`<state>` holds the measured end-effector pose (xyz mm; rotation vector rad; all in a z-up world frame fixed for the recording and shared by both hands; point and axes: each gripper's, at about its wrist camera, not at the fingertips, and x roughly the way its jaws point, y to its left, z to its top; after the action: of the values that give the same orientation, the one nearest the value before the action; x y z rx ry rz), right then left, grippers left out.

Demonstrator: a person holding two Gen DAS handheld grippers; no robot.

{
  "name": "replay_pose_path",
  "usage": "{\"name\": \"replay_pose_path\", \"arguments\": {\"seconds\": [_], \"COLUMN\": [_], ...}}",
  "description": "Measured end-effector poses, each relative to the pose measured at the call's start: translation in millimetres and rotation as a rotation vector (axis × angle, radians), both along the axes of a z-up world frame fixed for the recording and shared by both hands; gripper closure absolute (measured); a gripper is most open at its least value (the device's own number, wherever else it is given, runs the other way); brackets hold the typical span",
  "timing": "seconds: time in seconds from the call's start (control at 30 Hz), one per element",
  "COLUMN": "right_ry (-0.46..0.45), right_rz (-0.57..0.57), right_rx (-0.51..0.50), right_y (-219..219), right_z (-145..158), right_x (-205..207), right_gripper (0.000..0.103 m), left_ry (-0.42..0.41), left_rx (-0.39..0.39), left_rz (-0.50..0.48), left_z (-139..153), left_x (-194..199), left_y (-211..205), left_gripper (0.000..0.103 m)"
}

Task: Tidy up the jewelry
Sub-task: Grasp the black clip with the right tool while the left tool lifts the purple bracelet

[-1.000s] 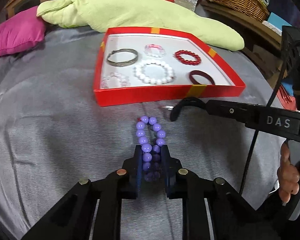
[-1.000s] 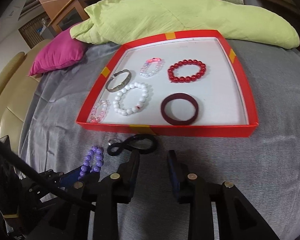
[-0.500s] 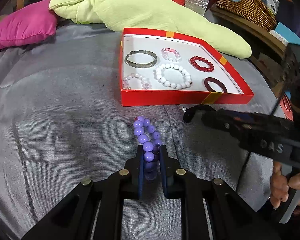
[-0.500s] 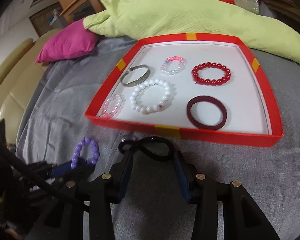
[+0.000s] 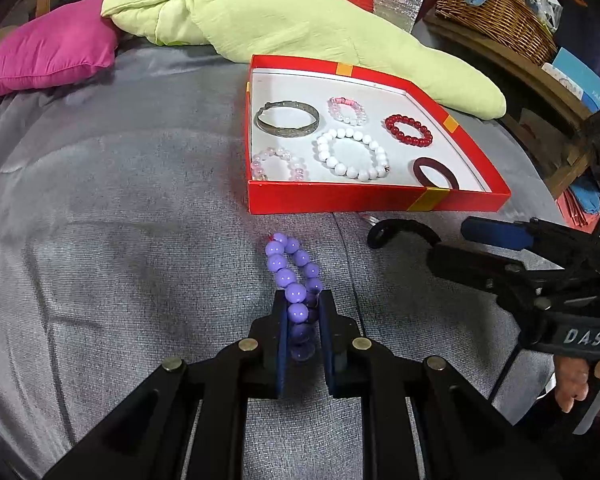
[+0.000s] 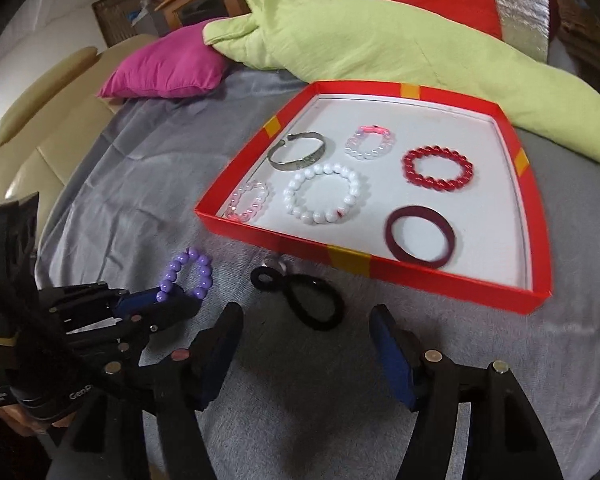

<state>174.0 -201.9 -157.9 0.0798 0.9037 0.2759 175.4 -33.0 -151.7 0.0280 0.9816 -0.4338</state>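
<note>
My left gripper [image 5: 303, 300] is shut on a purple bead bracelet [image 5: 290, 270], squeezed into a narrow loop just above the grey cloth; it also shows in the right wrist view [image 6: 188, 276]. My right gripper [image 6: 306, 320] is open, its jaws either side of a black hair tie [image 6: 304, 296] lying on the cloth before the red tray [image 6: 380, 270]. The hair tie also shows in the left wrist view [image 5: 400, 230]. The tray [image 5: 340, 200] holds a silver bangle [image 5: 287, 122], white bead bracelet [image 5: 352, 154], red bead bracelet [image 5: 408, 130], dark red ring [image 5: 436, 172] and two pale pink bracelets.
A green quilt [image 5: 300, 16] lies behind the tray, a magenta cushion [image 5: 48, 52] at the far left. A wicker basket [image 5: 496, 8] sits on a wooden shelf at the right. A small silver item [image 6: 278, 266] lies by the tray's front wall.
Both grippers have drawn back from the tray. The right gripper's jaws have opened wider around the hair tie. The left gripper keeps its hold on the purple bracelet.
</note>
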Motion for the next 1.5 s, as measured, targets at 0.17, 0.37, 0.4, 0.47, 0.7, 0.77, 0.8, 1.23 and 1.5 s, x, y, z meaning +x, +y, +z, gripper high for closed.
{"name": "replay_pose_path", "arguments": {"seconds": [0.17,0.37,0.4,0.47,0.7,0.77,0.8,1.23,1.5], "right_ry": [0.016,0.010,0.012,0.011,0.003,-0.001,-0.004,-0.010,-0.018], "right_rz": [0.015,-0.044,-0.051,-0.052,-0.036,-0.032,-0.028,0.006,-0.001], "right_rx": [-0.041,-0.055,-0.053,-0.043,-0.002,0.012,0.022,0.220,0.368], "right_y": [14,8,4,1,-10,-12,-14,-32,-49], "right_z": [-14,-17,-18,-17,-11,-9,-8,7,16], "right_x": [12,18,18,16,5,3,2,-11,-14], "right_gripper": [0.047,0.090,0.095,0.096,0.096,0.096,0.096,0.096,0.096], "left_ry": [-0.002,-0.007,-0.008,-0.012,-0.031,-0.035,-0.038,-0.105,-0.149], "left_rx": [0.002,0.008,0.009,0.012,0.030,0.034,0.035,0.020,-0.007], "left_rz": [-0.002,-0.004,-0.003,-0.002,0.006,0.007,0.009,0.016,0.035], "left_z": [0,-1,-1,-1,0,0,1,15,29], "left_x": [-1,-2,-3,-3,-5,-5,-5,-7,-5], "left_y": [-1,-1,-1,-2,-2,-2,-2,4,15], "left_gripper": [0.087,0.087,0.087,0.087,0.088,0.089,0.090,0.093,0.093]}}
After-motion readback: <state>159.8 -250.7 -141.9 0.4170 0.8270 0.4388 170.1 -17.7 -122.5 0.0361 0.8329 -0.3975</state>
